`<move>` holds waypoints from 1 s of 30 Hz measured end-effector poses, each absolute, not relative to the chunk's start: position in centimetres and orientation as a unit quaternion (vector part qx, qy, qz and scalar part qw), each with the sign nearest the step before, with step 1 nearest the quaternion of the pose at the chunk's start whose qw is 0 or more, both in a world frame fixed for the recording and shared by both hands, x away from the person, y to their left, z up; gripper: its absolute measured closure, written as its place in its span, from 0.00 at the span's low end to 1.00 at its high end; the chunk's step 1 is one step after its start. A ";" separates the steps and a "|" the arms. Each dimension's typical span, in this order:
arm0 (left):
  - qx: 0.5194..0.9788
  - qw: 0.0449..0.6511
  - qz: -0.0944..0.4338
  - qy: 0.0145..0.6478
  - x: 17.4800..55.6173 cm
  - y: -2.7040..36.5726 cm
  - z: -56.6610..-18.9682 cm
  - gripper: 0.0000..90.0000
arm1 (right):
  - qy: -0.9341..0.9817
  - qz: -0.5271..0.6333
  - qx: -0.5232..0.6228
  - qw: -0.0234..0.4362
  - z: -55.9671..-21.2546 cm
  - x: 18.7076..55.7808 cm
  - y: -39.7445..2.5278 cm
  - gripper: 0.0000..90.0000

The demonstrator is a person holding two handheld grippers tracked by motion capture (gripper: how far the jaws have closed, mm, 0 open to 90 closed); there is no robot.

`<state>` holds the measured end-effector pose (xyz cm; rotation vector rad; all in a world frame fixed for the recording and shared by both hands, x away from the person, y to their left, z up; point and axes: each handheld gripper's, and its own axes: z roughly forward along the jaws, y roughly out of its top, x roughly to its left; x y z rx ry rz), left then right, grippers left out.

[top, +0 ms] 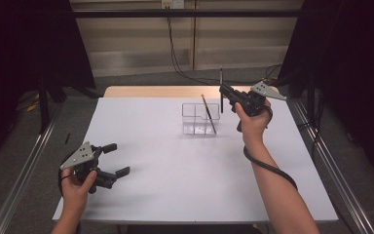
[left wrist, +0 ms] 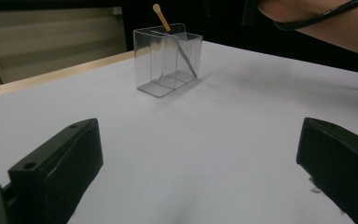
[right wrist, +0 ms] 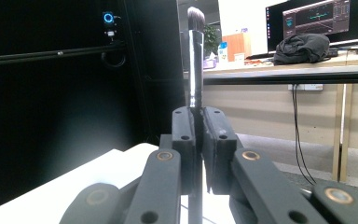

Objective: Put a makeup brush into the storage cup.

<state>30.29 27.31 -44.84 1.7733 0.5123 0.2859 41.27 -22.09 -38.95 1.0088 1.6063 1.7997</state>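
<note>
Makeup brush held upright
My right gripper (top: 222, 92) grasps a makeup brush (right wrist: 195, 56) beside the clear organizer (top: 200, 118); my left gripper (top: 118, 159) sits released, near left.

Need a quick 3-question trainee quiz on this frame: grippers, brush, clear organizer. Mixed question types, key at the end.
1. True or false: the right gripper is shut on a makeup brush held upright, bristles up.
2. Multiple choice: what already stands in the clear organizer? A) a slim wooden-handled brush leaning at a tilt B) a pair of scissors C) nothing
3. Fill in: the left gripper, near the table's front left, has its jaws ____.

Key: 1 true. 2 A, the wooden-handled brush. 3 open.
</note>
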 end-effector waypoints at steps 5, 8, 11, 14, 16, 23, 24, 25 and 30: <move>0.763 0.595 0.122 0.221 30.3 27.3 -44.9 0.00 | 0.593 0.664 0.372 0.261 -39.0 41.5 -22.0 0.94; 0.763 0.595 0.121 0.221 30.3 27.3 -44.9 0.00 | 0.594 0.664 0.372 0.263 -39.0 41.6 -21.9 0.94; 0.763 0.595 0.122 0.221 30.3 27.3 -44.9 0.00 | 0.593 0.664 0.372 0.262 -39.2 41.7 -21.9 0.94; 0.763 0.595 0.122 0.220 30.3 27.3 -44.9 0.00 | 0.594 0.663 0.372 0.262 -39.2 41.8 -21.8 0.94; 0.763 0.595 0.122 0.220 30.3 27.3 -44.9 0.00 | 0.594 0.663 0.372 0.262 -39.3 41.9 -21.7 0.94; 0.763 0.595 0.122 0.220 30.2 27.3 -44.8 0.00 | 0.597 0.663 0.369 0.261 -39.3 42.1 -21.3 0.94; 0.763 0.595 0.122 0.221 30.2 27.3 -44.8 0.00 | 0.596 0.664 0.369 0.260 -39.3 42.1 -21.2 0.94; 0.763 0.595 0.123 0.221 30.2 27.3 -44.8 0.00 | 0.596 0.664 0.369 0.260 -39.2 42.1 -21.1 0.94; 0.763 0.595 0.123 0.220 30.2 27.3 -44.8 0.00 | 0.599 0.664 0.365 0.259 -39.2 42.3 -20.9 0.94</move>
